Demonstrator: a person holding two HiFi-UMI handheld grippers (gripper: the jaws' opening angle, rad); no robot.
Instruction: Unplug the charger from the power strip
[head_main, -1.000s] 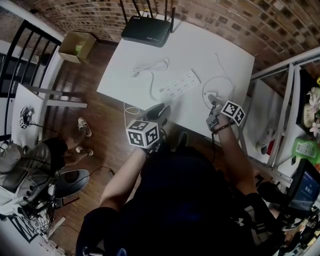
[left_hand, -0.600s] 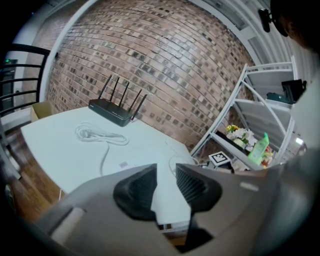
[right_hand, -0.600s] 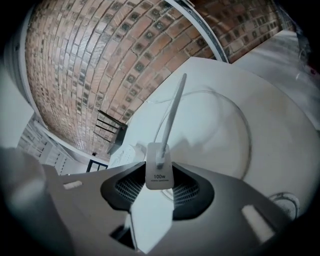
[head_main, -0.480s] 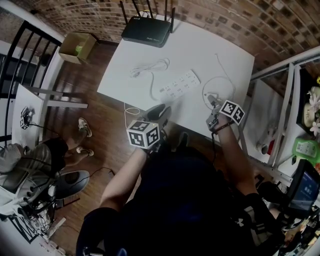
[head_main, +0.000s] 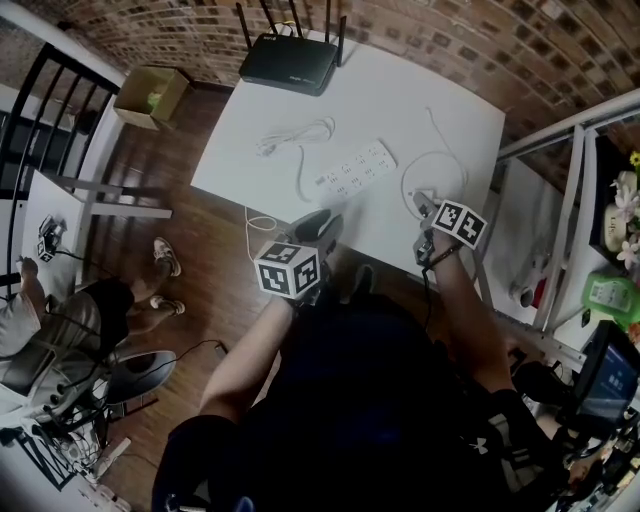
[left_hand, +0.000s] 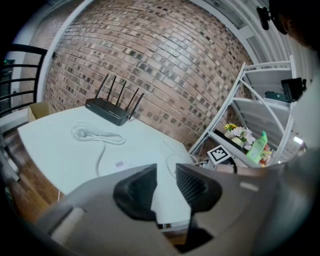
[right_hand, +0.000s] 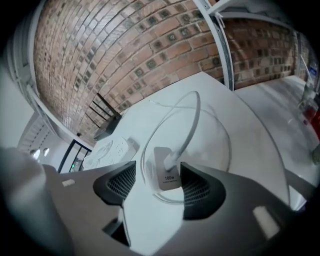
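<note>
Plainly, the charger (head_main: 421, 199) is seen lying flat on the white counter (head_main: 400, 100), well apart from the power strip (head_main: 358, 168), at about 4 o'clock from it in the head view. No plug is seen in the strip's sockets.

The right tongs (head_main: 425, 212) are held low over the charger. In the right gripper view their jaws are parted, and the charger is framed between them. It sits close to the jaw at 3 o'clock, perhaps touching it; contact cannot be settled. The charger's white cable (right_hand: 192, 120) is looped away toward 12 o'clock.

The left tongs (head_main: 316, 224) are held at the counter's near edge, at 7 o'clock from the strip. Their jaws are slightly apart, with nothing between them.

A black router (head_main: 290, 62) is set at 11 o'clock from the strip.
</note>
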